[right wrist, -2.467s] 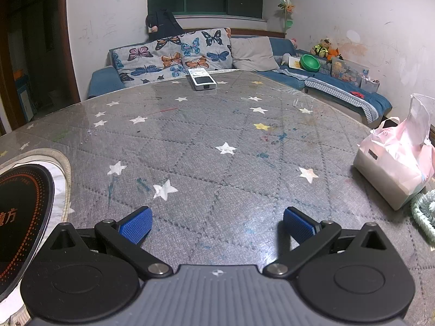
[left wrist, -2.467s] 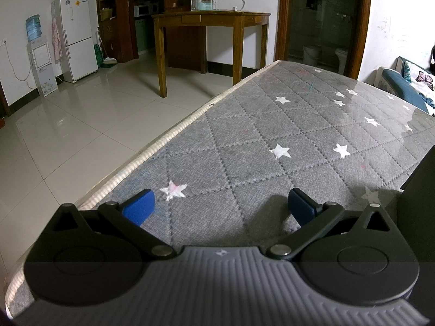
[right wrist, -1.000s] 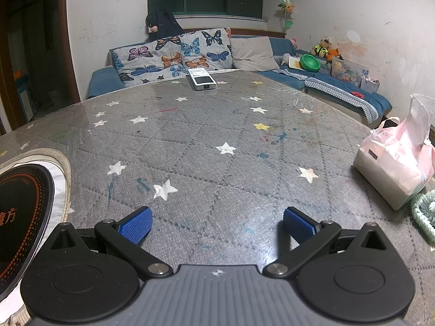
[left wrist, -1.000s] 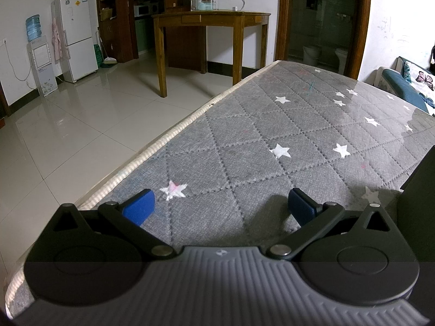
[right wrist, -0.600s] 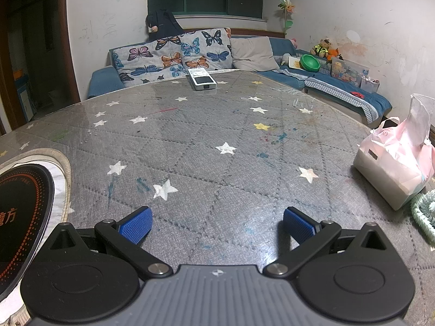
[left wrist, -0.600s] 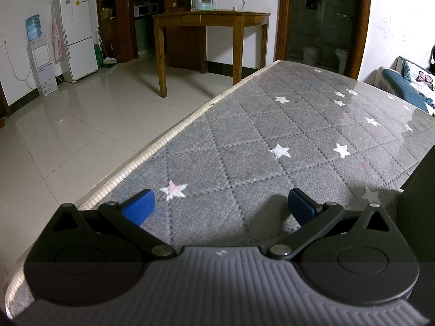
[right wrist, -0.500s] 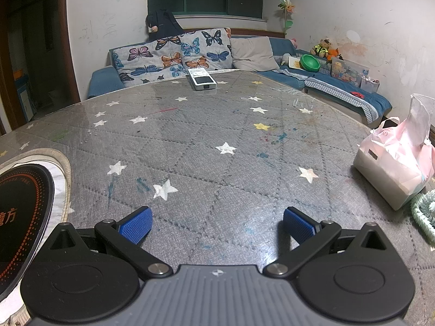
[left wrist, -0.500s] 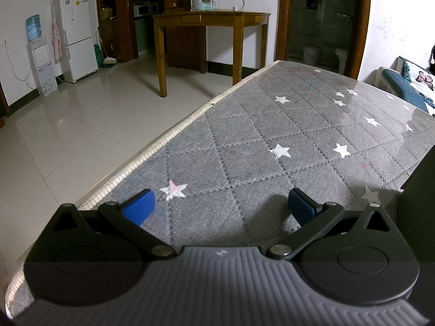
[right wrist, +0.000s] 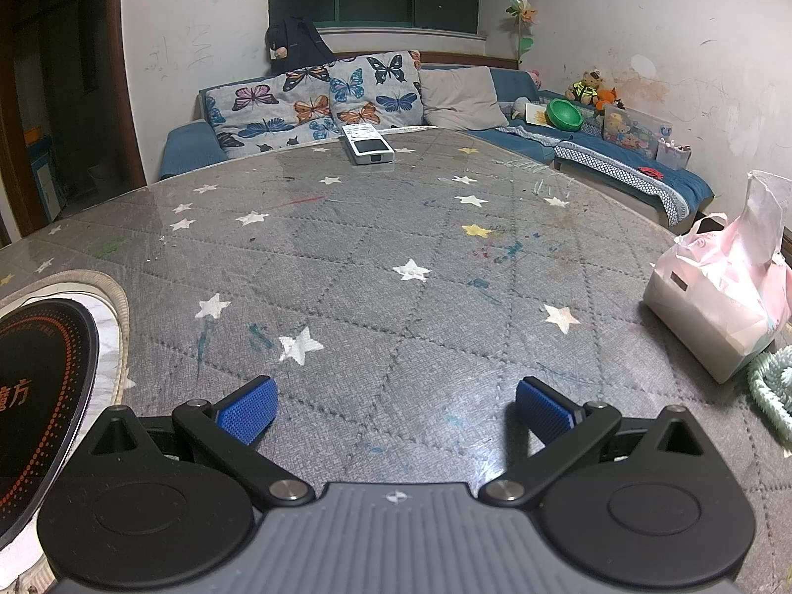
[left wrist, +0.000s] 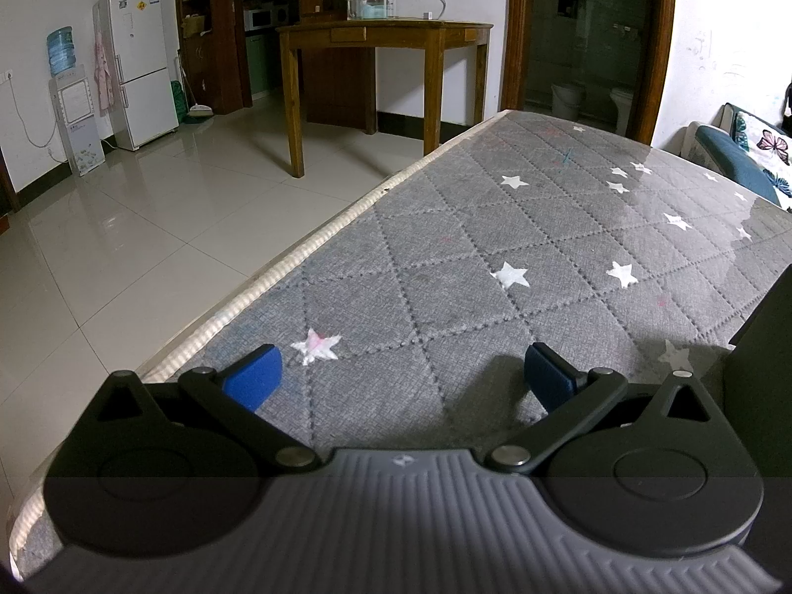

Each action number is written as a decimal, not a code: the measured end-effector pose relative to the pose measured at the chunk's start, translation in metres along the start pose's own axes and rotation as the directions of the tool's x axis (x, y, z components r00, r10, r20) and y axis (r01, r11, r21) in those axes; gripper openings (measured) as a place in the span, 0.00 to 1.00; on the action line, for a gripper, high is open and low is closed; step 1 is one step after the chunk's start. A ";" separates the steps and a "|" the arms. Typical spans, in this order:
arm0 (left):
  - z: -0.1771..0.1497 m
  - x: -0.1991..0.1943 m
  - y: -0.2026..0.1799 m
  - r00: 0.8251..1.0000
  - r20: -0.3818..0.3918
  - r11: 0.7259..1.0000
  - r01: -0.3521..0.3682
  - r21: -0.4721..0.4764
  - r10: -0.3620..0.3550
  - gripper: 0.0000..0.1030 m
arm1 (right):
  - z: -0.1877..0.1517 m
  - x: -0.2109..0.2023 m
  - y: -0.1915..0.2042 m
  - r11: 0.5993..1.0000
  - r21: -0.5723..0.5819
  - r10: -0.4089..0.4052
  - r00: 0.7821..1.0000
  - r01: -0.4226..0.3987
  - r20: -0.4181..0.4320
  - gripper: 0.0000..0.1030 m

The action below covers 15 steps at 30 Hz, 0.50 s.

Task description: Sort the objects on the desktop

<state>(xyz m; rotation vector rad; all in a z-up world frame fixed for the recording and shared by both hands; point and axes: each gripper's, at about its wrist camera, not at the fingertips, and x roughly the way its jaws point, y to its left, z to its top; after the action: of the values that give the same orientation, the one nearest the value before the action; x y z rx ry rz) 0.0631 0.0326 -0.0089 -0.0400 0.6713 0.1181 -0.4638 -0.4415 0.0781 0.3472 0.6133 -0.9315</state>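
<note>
Both grippers are sitting low over the tabletop [right wrist: 376, 257] with jaws spread wide and nothing between them. Left gripper [left wrist: 401, 376] is pointing along the tabletop's pale edge [left wrist: 277, 267], with open tiled floor [left wrist: 123, 227] lying beyond it. Right gripper [right wrist: 393, 408] is facing a broad bare stretch of grey star-patterned cover. A black round disc [right wrist: 34, 396] is lying just to its left, a pink tissue pack [right wrist: 717, 297] is standing near the right edge, and a remote [right wrist: 369, 144] is resting at the far edge.
</note>
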 end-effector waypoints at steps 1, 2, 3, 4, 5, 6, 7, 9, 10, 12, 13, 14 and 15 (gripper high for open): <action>0.000 0.000 0.000 1.000 0.000 1.000 0.000 0.000 0.000 1.00 | 0.000 0.000 0.000 1.000 0.000 0.000 1.000 0.000 0.000 1.00; 0.000 0.000 0.000 1.000 0.000 1.000 0.000 0.000 0.000 1.00 | 0.000 0.000 0.000 1.000 0.000 0.000 1.000 0.000 0.000 1.00; 0.000 0.000 0.000 1.000 0.000 1.000 0.000 0.000 0.000 1.00 | 0.000 0.000 0.000 1.000 0.000 0.000 1.000 0.000 0.000 1.00; 0.000 0.000 0.000 1.000 0.000 1.000 0.000 0.000 0.000 1.00 | 0.000 0.000 0.000 1.000 0.000 0.000 1.000 0.000 0.000 1.00; 0.000 0.000 0.000 1.000 0.000 1.000 0.000 0.000 0.000 1.00 | 0.000 0.000 0.000 1.000 0.000 0.000 1.000 0.000 0.000 1.00; 0.001 0.000 -0.001 1.000 0.000 1.000 0.000 0.000 0.000 1.00 | 0.000 0.000 0.000 1.000 0.000 0.000 1.000 0.000 0.000 1.00; 0.000 0.000 -0.001 1.000 0.000 1.000 0.000 0.000 0.000 1.00 | 0.000 0.000 0.000 1.000 0.000 0.000 1.000 0.000 0.000 1.00; 0.001 0.000 -0.001 1.000 0.000 1.000 0.000 0.000 0.000 1.00 | 0.000 0.000 0.000 1.000 0.000 0.000 1.000 0.000 0.000 1.00; 0.001 0.000 -0.001 1.000 0.000 1.000 0.000 0.000 0.000 1.00 | 0.000 0.000 0.000 1.000 0.000 0.000 1.000 0.000 0.000 1.00; 0.000 0.000 -0.001 1.000 0.000 1.000 0.000 0.000 0.000 1.00 | 0.000 0.000 0.000 1.000 0.000 0.000 1.000 0.000 0.000 1.00; 0.000 0.000 -0.001 1.000 0.000 1.000 0.000 0.000 0.000 1.00 | 0.000 0.000 0.000 1.000 0.000 0.000 1.000 0.000 0.000 1.00; 0.000 0.000 0.000 1.000 0.000 1.000 0.000 0.000 0.000 1.00 | 0.000 0.000 0.000 1.000 0.000 0.000 1.000 0.000 0.000 1.00; 0.000 0.000 0.000 1.000 0.000 1.000 0.000 0.000 0.000 1.00 | 0.000 0.000 0.000 1.000 0.000 0.000 1.000 0.000 0.000 1.00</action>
<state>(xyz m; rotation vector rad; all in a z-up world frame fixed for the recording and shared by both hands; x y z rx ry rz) 0.0633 0.0325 -0.0085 -0.0398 0.6714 0.1182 -0.4637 -0.4414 0.0780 0.3472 0.6133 -0.9316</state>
